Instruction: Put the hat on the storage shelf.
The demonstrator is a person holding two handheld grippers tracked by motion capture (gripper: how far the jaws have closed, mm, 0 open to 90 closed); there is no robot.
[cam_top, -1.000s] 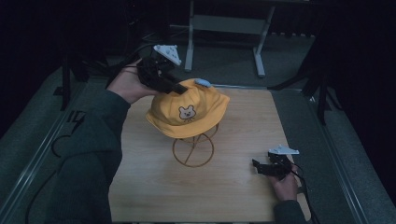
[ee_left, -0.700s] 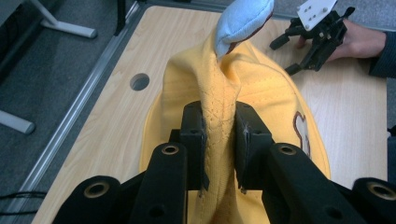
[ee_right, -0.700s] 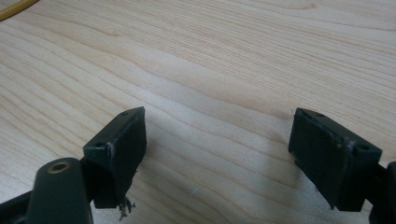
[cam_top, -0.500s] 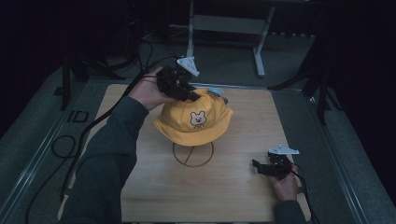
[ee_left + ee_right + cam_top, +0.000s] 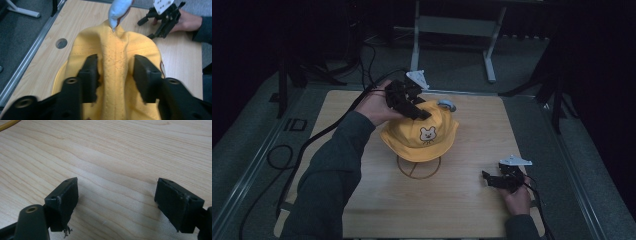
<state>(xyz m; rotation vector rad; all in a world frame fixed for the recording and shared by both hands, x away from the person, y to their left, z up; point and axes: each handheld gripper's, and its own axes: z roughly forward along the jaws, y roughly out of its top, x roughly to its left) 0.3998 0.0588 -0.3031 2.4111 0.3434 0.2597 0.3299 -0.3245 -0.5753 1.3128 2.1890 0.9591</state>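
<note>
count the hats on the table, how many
1: a yellow hat with a small bear face sits on a wire stand mid-table, its crown pinched by the left gripper. Another beneath it cannot be ruled out.

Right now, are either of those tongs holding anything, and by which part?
The left tongs pinch a fold of the yellow hat at its crown. The right tongs are open over the wooden table, holding nothing.
</note>
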